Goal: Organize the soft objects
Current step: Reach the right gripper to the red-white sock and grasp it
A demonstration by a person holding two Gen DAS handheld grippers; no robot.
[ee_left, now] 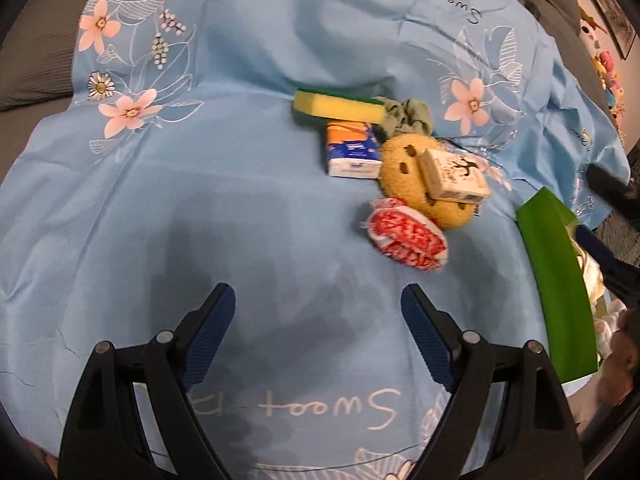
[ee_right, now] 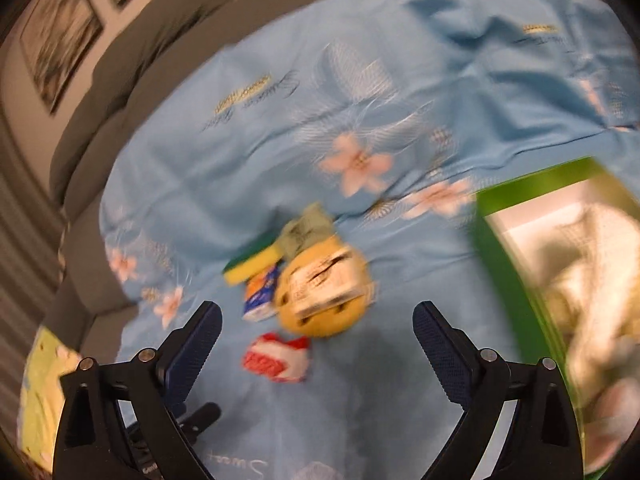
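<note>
A small pile lies on the blue flowered sheet (ee_left: 240, 184): a yellow-green sponge (ee_left: 338, 109), an orange and blue tissue pack (ee_left: 352, 152), a green cloth (ee_left: 408, 114), a round yellow smiley sponge (ee_left: 400, 176) with a beige box (ee_left: 454, 176) resting on it, and a red-white packet (ee_left: 406, 238) nearest me. My left gripper (ee_left: 318, 289) is open and empty, short of the packet and to its left. In the blurred right wrist view my right gripper (ee_right: 318, 306) is open and empty too, with the packet (ee_right: 276, 356) and the smiley sponge (ee_right: 324, 320) showing between its fingers beyond them.
A green-walled box (ee_left: 556, 284) stands at the right of the pile, and it holds pale soft things (ee_right: 592, 280). Grey sofa cushions (ee_right: 132, 80) border the sheet at the back and left. Framed pictures (ee_right: 60, 52) hang on the wall behind.
</note>
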